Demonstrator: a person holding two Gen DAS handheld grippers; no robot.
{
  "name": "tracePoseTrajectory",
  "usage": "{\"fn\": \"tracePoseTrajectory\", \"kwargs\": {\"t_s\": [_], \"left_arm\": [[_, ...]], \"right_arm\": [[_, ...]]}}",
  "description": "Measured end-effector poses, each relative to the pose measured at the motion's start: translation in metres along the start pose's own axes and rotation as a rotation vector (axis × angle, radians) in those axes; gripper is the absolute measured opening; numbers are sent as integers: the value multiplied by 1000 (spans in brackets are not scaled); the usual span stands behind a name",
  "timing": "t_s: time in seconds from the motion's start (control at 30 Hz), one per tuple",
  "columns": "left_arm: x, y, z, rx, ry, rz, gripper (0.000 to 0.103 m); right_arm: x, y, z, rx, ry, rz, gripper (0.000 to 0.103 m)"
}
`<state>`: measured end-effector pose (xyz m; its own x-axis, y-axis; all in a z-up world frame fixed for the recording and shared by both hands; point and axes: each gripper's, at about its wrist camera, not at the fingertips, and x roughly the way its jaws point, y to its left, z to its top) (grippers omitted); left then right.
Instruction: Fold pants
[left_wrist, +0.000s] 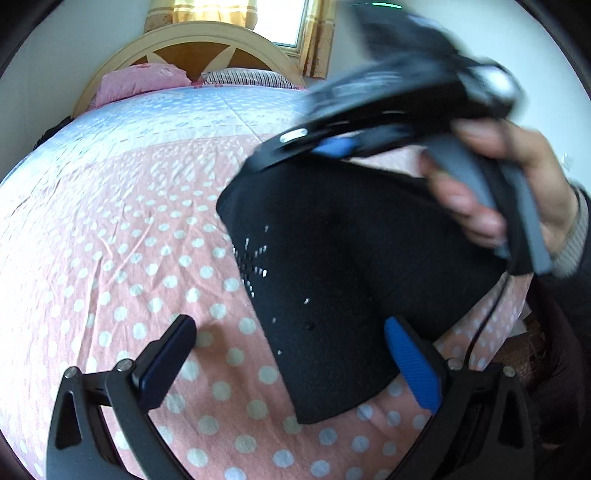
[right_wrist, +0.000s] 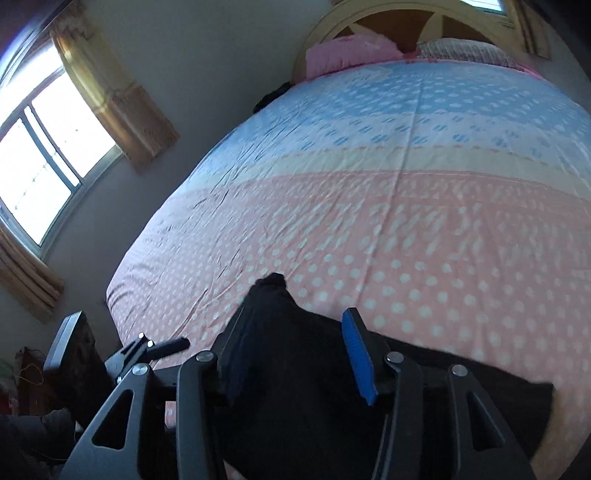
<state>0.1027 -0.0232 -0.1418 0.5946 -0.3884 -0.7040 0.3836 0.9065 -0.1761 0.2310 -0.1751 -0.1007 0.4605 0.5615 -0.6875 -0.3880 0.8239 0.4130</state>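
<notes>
Pants (left_wrist: 332, 266) lie near bed (left_wrist: 110, 221) foot edge; left gripper (left_wrist: 291, 358) spread empty, right gripper (right_wrist: 295, 354) loosely straddling fabric, apparently mid-fold.

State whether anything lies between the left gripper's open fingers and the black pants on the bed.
Nothing visible does. The left gripper is open just above the black pants, whose near edge lies between its fingers. The right gripper hovers over the far end, not in the way.
</notes>
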Motion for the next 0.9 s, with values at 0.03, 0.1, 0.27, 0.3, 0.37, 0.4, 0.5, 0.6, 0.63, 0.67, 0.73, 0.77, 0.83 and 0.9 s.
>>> {"fn": "tracePoseTrajectory", "kwargs": {"t_s": [0.03,0.1,0.27,0.3,0.37,0.4,0.5,0.6,0.63,0.67,0.73,0.77,0.83,0.9], "left_arm": [[-4,5,6,-16,-23,5,103],[-12,13,13,-47,-66,15,103],[-9,36,26,-156,-70,11,103],[-4,37,27,-170,-63,6,103],[5,38,30,-185,-42,7,103],[11,37,30,-192,-32,3,103],[23,33,32,-208,-8,-13,103],[28,27,38,-187,-5,7,103],[32,25,41,-181,0,14,103],[32,19,38,-175,2,19,103],[38,19,40,-149,20,46,103],[44,18,41,-134,32,63,103],[46,11,41,-93,45,98,103],[52,12,41,-77,53,108,103]], "right_arm": [[-20,-12,-11,25,-26,-20,52],[-47,-32,-31,83,-60,-70,56],[-86,-102,-85,300,-110,-192,57],[-87,-110,-92,329,-108,-185,57],[-82,-123,-106,385,-106,-124,57],[-81,-122,-110,392,-112,-100,57],[-75,-119,-113,382,-140,-66,57],[-71,-114,-114,348,-120,-45,57],[-68,-111,-115,331,-110,-56,57],[-70,-108,-116,328,-109,-67,57],[-66,-107,-118,324,-108,-88,57],[-66,-105,-119,324,-115,-87,56],[-67,-106,-122,337,-139,-62,49],[-68,-106,-125,343,-160,-28,41]]}}
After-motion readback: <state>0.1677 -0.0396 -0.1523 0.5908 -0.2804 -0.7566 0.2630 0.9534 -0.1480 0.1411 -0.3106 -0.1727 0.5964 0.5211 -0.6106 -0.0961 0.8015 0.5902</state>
